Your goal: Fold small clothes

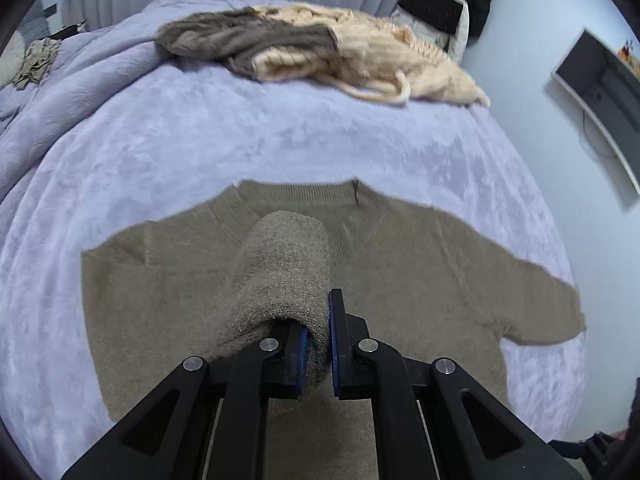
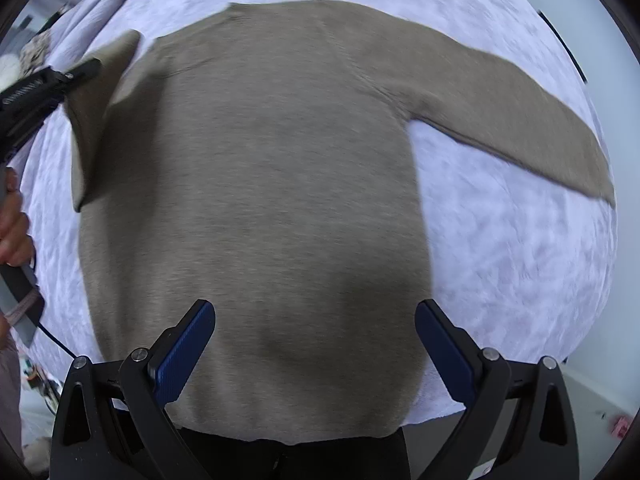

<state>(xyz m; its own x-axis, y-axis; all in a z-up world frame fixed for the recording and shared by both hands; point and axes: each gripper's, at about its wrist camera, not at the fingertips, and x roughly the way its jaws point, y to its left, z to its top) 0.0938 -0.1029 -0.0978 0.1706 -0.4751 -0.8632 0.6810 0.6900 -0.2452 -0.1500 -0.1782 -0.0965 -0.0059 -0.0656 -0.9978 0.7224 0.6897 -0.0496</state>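
Observation:
A taupe knit sweater [image 1: 420,264] lies flat on the lavender bed cover [image 1: 280,136], neckline away from me. My left gripper [image 1: 318,332] is shut on the cuff of the sweater's left sleeve [image 1: 284,264], lifted and carried over the body. In the right wrist view the sweater [image 2: 260,200] fills the frame, its right sleeve [image 2: 500,100] stretched out to the right. My right gripper [image 2: 314,320] is open and empty, hovering over the sweater's lower body. The left gripper [image 2: 44,84] shows at the left edge, holding the folded sleeve [image 2: 104,92].
A pile of grey and cream knitwear [image 1: 320,52] lies at the far side of the bed. A small crumpled garment [image 1: 36,62] sits far left. A wall-mounted screen [image 1: 600,92] is on the right wall. The bed's near edge [image 2: 440,408] is below the sweater hem.

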